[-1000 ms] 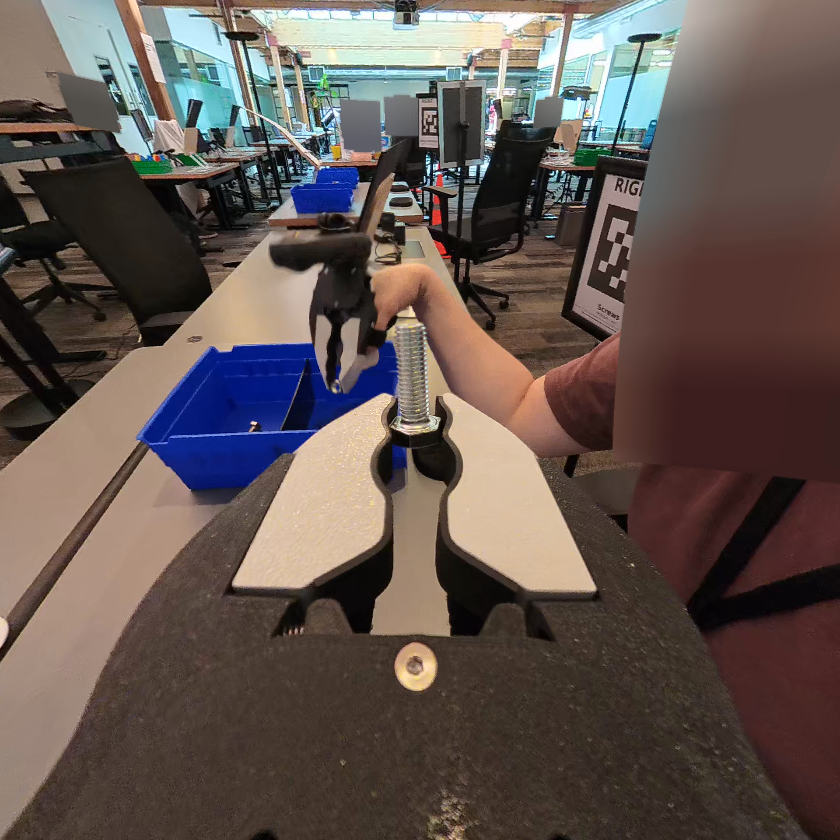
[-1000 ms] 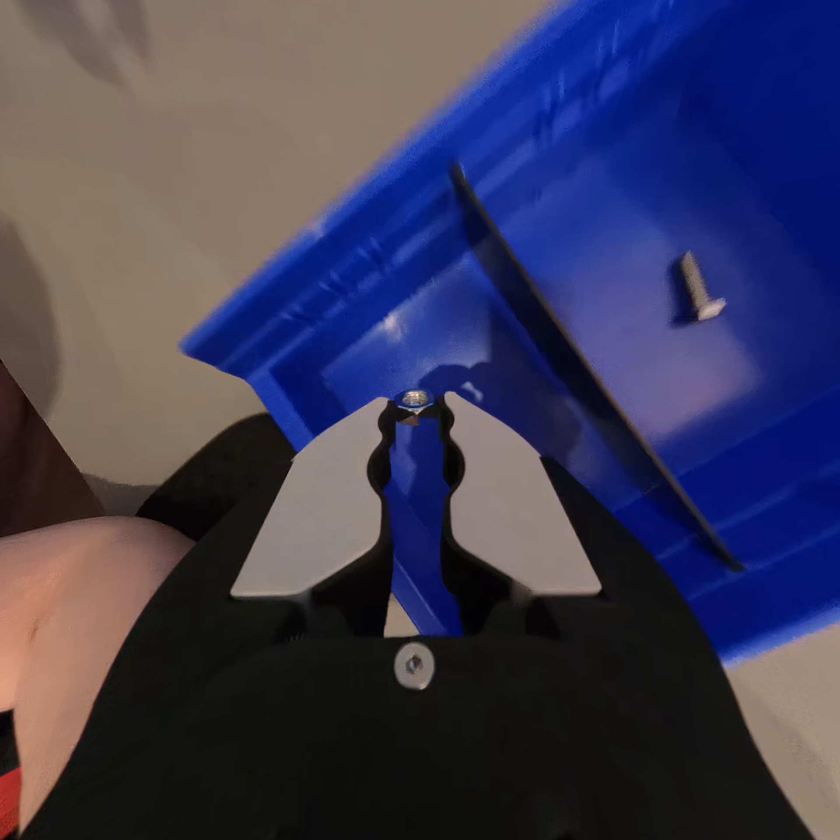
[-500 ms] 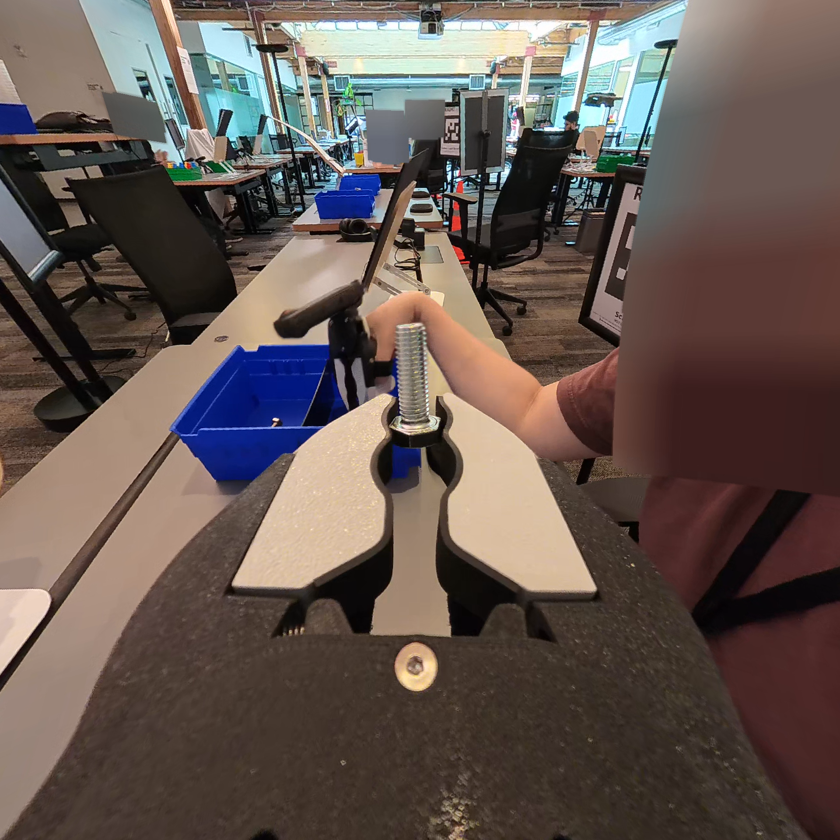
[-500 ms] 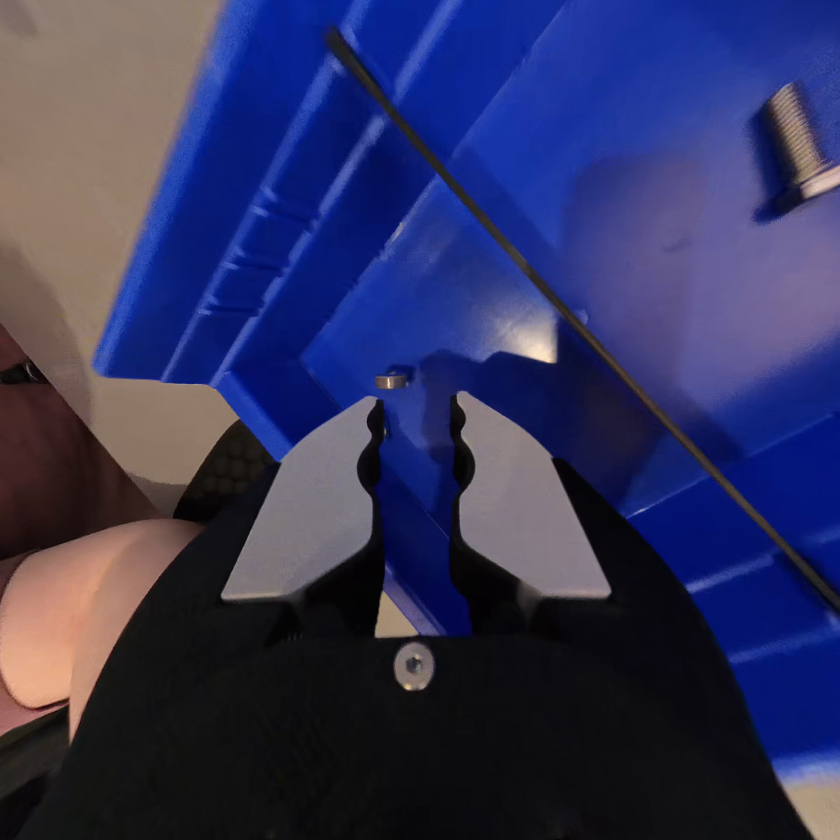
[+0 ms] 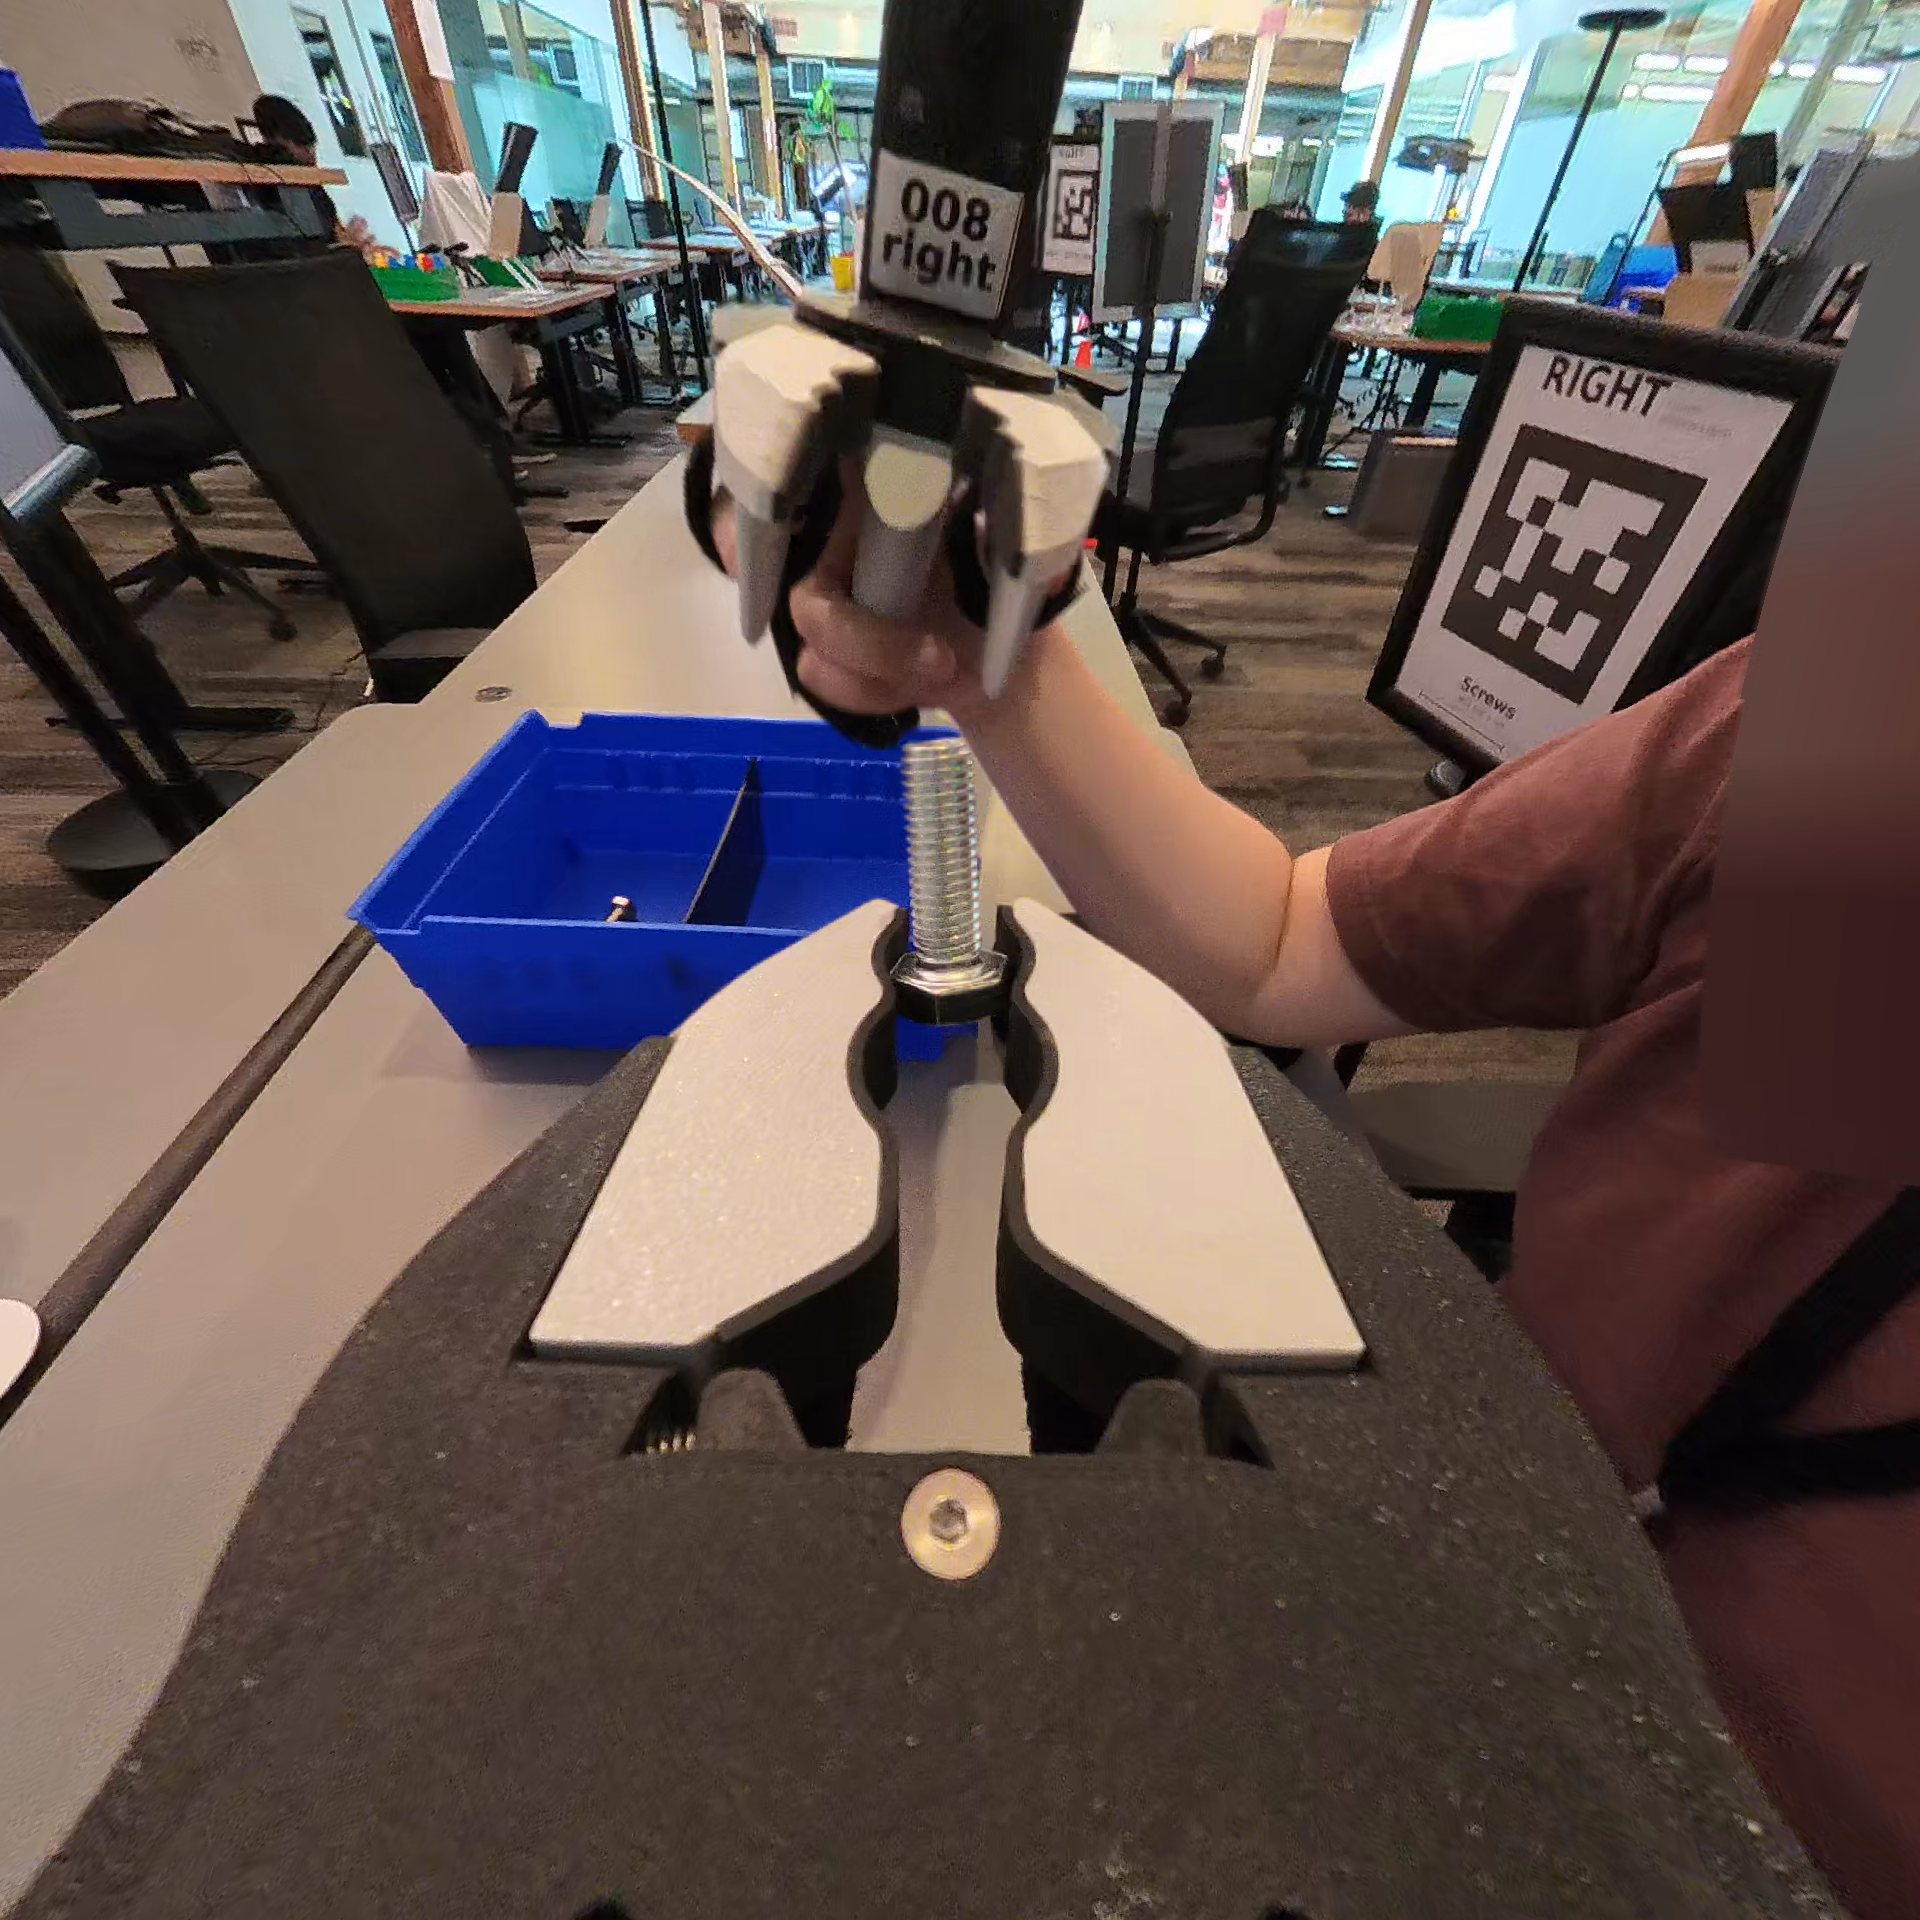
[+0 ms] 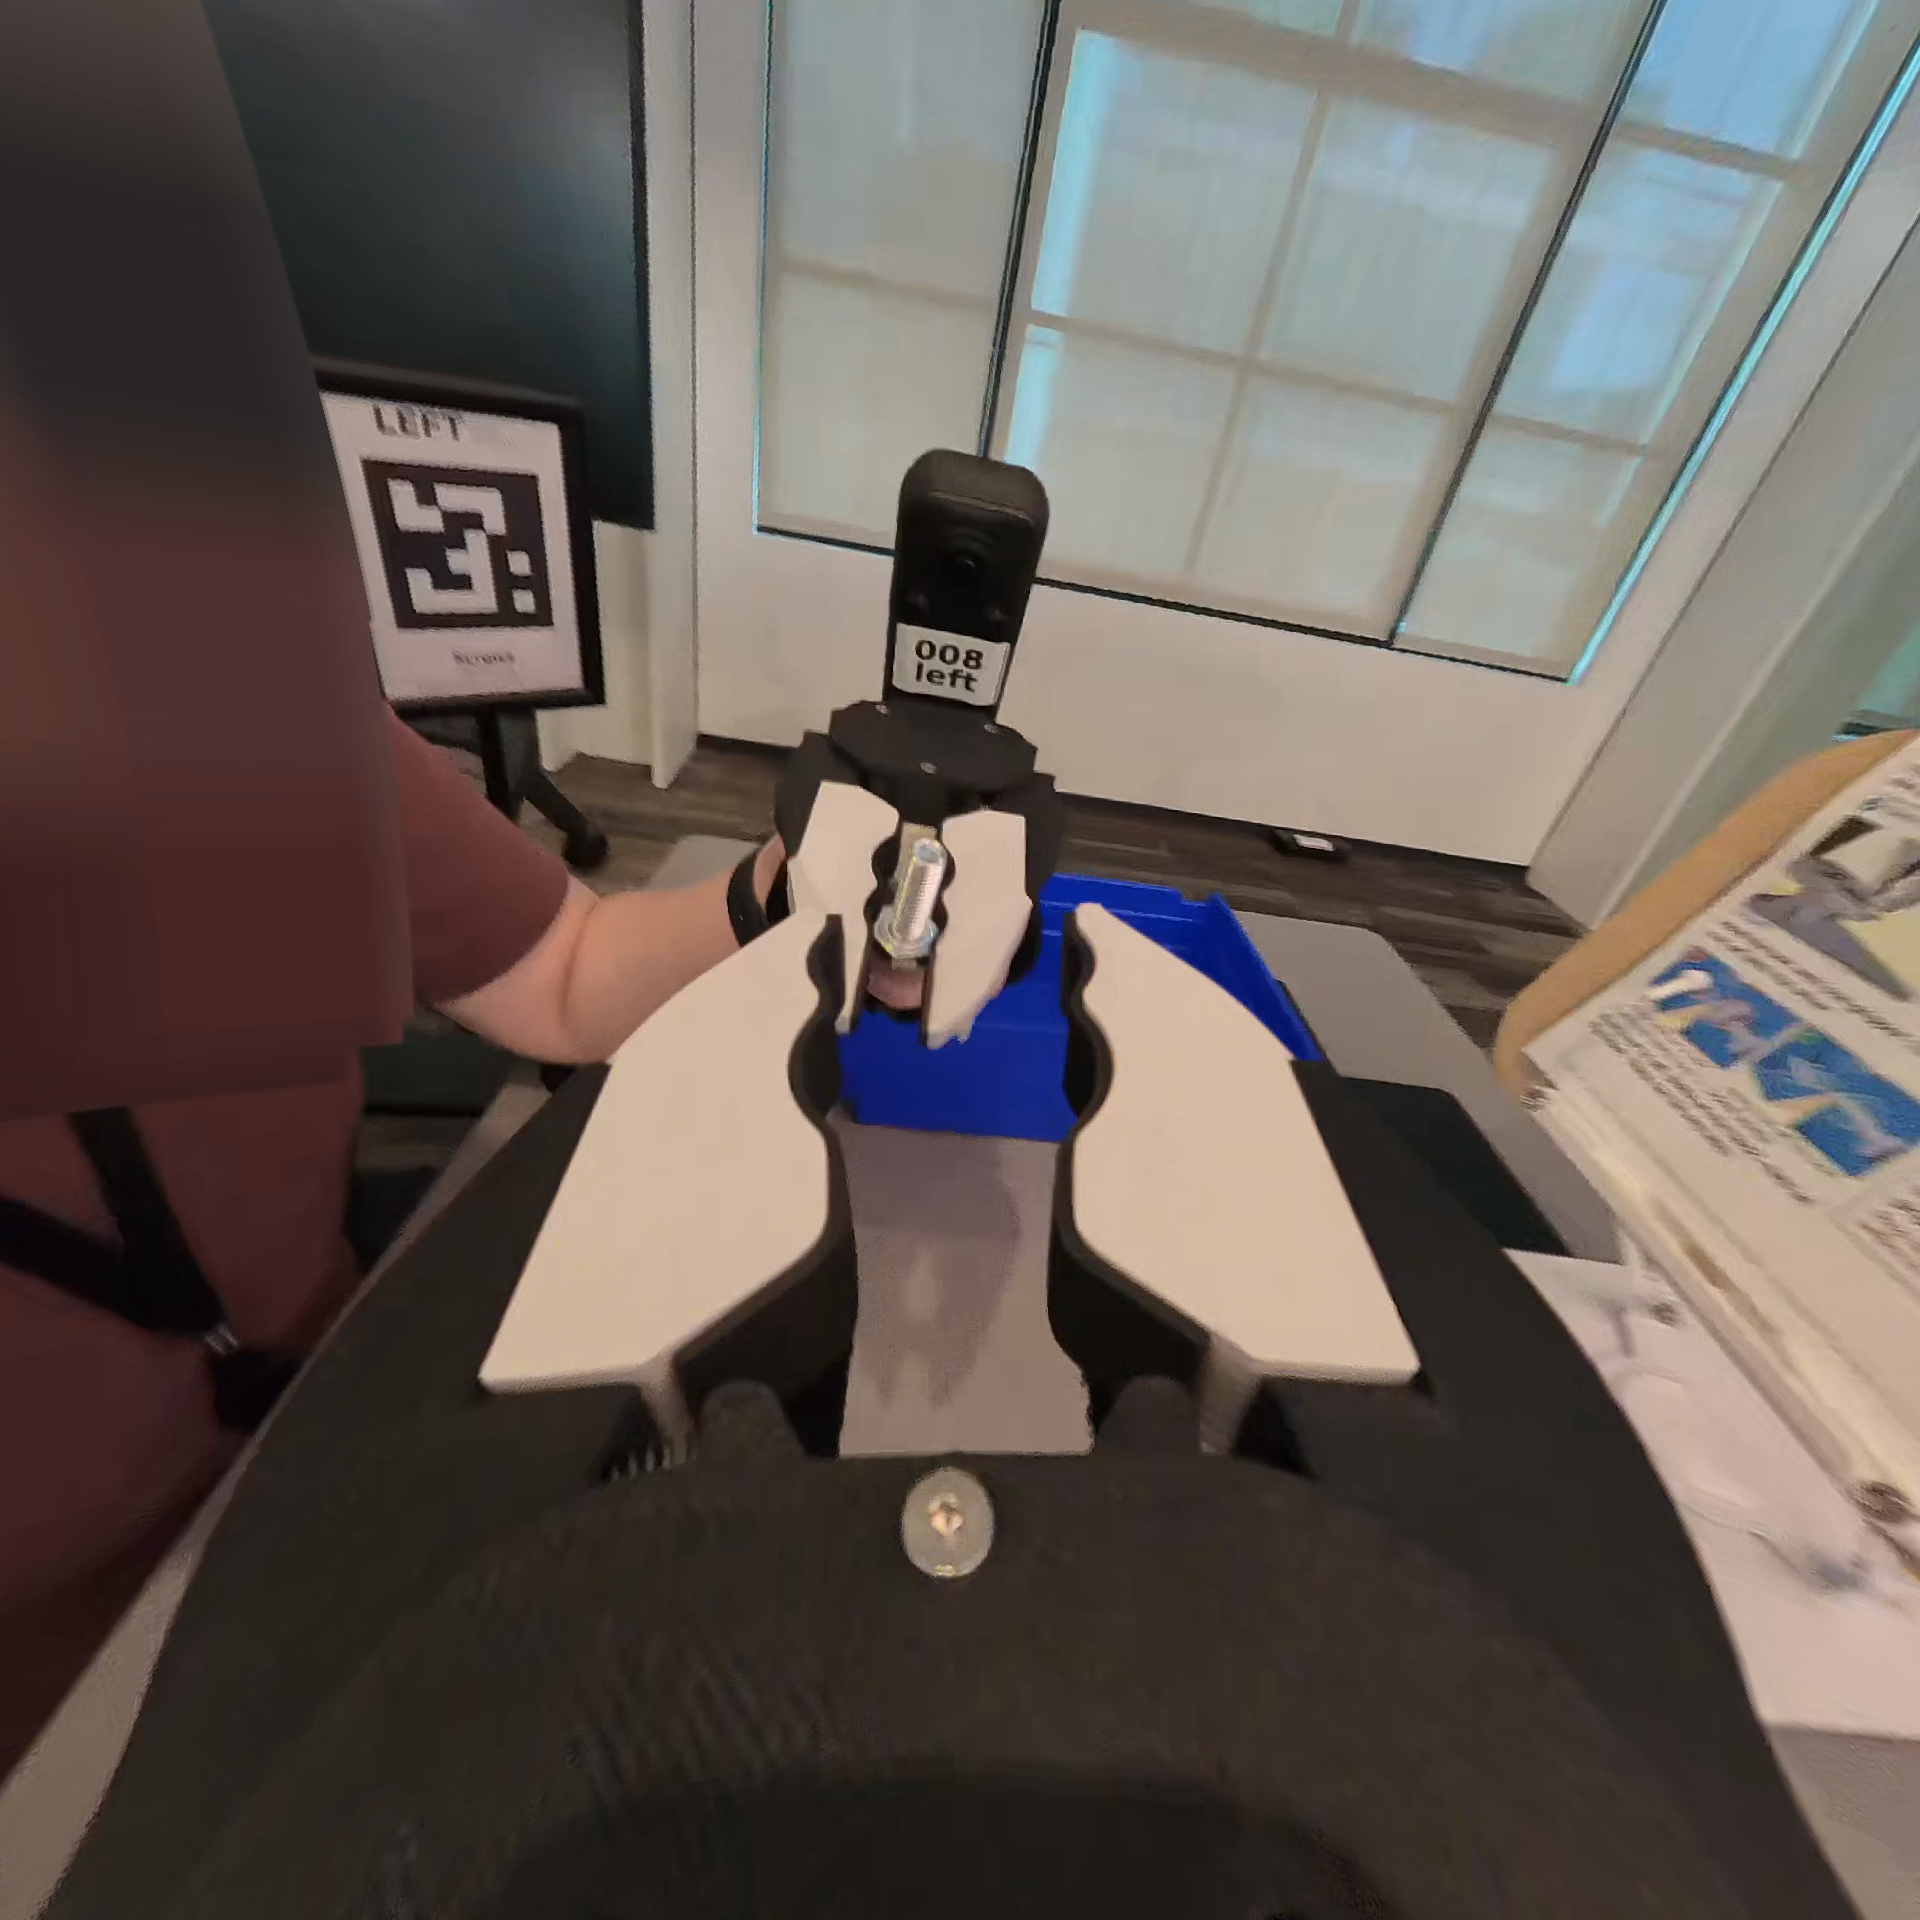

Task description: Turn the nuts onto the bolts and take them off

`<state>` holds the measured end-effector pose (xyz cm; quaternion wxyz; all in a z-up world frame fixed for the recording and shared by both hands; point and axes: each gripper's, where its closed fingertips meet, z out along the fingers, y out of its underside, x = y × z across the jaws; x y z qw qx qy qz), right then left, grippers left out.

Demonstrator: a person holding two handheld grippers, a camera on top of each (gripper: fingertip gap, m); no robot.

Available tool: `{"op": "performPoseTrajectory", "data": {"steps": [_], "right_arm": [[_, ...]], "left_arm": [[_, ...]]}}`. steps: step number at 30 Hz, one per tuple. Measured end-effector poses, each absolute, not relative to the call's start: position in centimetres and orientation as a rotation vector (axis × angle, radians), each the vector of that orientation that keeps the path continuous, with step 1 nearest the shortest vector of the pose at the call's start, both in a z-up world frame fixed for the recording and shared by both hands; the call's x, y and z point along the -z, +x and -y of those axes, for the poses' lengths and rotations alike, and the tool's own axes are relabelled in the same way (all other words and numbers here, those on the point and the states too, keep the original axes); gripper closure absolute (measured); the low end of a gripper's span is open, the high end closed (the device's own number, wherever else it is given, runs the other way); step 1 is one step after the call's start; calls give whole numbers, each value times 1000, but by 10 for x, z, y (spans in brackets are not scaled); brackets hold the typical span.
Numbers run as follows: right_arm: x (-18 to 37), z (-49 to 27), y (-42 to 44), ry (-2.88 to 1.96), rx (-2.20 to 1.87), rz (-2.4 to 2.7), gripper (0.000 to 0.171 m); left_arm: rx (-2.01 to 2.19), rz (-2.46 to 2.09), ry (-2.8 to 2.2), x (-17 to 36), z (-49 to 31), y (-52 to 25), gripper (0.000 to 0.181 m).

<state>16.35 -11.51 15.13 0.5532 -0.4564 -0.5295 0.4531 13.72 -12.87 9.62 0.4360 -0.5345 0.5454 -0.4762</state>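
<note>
Steel bolt [image 5: 940, 862] upright, clamped by head in left gripper [image 5: 943, 971], right gripper [image 6: 951, 971] spread empty, blue bin [image 5: 582, 935] behind

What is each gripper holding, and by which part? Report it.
The left gripper is shut on the bolt, clamping its hex head, threaded shank pointing up. The right gripper is open and holds nothing.

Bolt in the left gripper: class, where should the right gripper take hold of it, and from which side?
Probably the upper threaded shank, from above. The bolt stands upright with its hex head clamped in the left gripper, so only the threads are free, and the open right gripper hangs over its tip.
</note>
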Motion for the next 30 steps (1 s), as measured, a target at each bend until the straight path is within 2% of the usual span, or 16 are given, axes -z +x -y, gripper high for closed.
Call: {"op": "performPoseTrajectory", "data": {"steps": [7,10,11,14,18,20,22,25,30], "right_arm": [[-131,111,116,-1166,-1325,1241,139],[-127,116,105,-1145,-1388,1260,147],[-125,118,103,-1128,-1392,1280,161],[-123,118,103,-1097,-1315,1309,161],[-139,101,135,-1134,-1198,1230,161],[-137,69,179,-1283,-974,1147,161],[-106,22,242,-1561,-649,1074,161],[-29,-46,338,-2058,-287,1016,161],[84,-68,415,-2599,-142,1208,160]], "left_arm": [[1181,-1328,-1318,-100,127,136,166],[1166,-1336,-1328,-98,125,136,166],[1163,-1336,-1329,-98,125,136,166],[1171,-1337,-1347,-95,123,136,165],[1043,-1241,-1404,-97,100,128,122],[986,-1219,-1426,-99,92,118,124],[942,-1217,-1451,-101,88,106,127],[875,-1196,-1533,-97,78,90,127],[846,-1208,-1570,-94,75,80,128]]}}
